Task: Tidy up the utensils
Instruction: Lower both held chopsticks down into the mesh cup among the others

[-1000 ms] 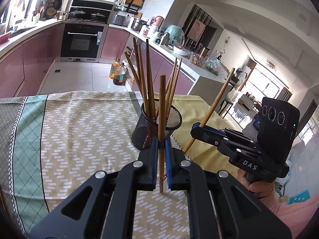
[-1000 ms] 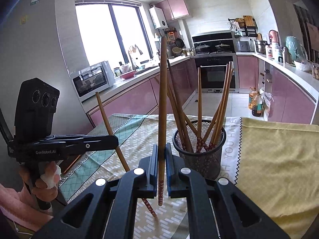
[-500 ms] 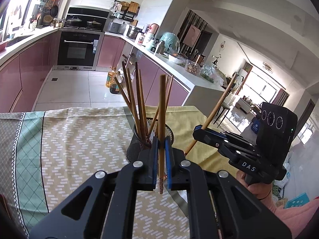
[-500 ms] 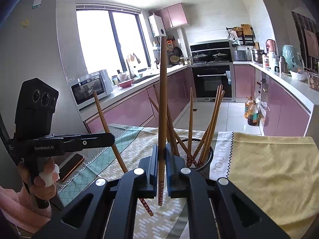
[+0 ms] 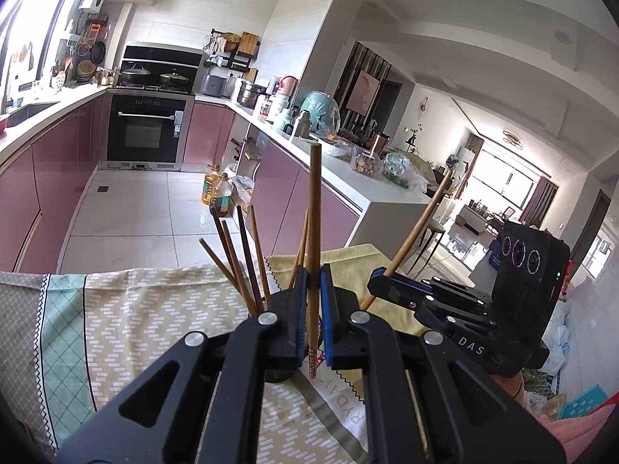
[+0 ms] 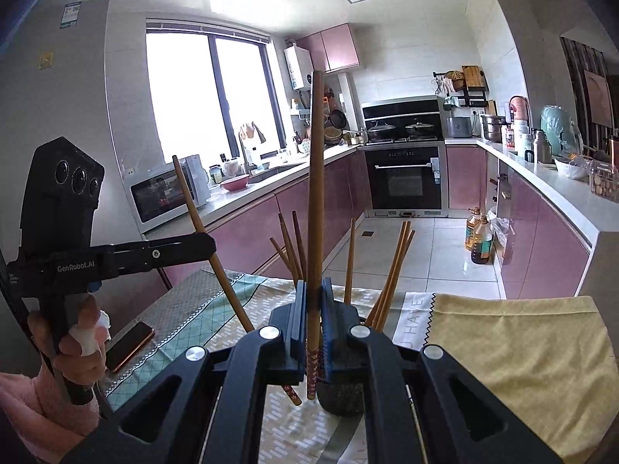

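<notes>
In the left wrist view, the left gripper [image 5: 314, 321] is clenched on an upright chopstick [image 5: 314, 232], its patterned tip just above the desk [image 5: 135, 317]. Several chopsticks already stand in the holder [image 5: 275, 375], mostly hidden behind the gripper.

In the right wrist view, the right gripper [image 6: 314, 328] is likewise clamped on a second chopstick [image 6: 315, 201] close to the mesh holder [image 6: 342, 398]. Most sticks seem sorted; these two are probably what is left to drop in.
</notes>
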{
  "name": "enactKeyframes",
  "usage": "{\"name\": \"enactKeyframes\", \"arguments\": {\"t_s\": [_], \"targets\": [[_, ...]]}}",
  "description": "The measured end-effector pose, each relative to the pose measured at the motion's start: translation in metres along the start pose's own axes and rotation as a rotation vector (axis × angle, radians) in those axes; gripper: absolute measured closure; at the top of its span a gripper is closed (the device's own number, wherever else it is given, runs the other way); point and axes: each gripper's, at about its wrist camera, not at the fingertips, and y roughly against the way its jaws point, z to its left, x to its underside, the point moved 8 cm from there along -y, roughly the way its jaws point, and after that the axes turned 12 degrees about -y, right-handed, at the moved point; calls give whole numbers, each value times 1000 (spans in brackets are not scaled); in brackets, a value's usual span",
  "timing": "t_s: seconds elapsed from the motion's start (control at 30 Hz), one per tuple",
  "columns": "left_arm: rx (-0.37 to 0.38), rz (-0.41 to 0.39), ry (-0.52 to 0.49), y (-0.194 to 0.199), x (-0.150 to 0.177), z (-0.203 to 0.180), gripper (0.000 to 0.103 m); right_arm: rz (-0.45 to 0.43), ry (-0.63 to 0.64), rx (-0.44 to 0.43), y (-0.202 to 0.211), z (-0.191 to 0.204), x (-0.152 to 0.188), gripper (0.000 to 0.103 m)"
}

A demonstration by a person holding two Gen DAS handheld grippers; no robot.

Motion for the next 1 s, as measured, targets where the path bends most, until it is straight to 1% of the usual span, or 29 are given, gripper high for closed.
{"name": "enactKeyframes", "arguments": {"t_s": [0.23, 0.47, 0.63, 1.0], "targets": [[-9, -31, -15, -3, -22, -2, 96, -21, 14, -1, -3, 1, -13, 97], [-30, -30, -33, -9, -27, -1, 96, -27, 15, 8, -10, -2, -17, 97], [-45, -4, -47, -15, -22, -3, 96, -18, 10, 20, -18, -5, -13, 97], [-70, 67, -81, -31, -10, -6, 96, 31, -5, 47, -35, -16, -2, 97]]}}
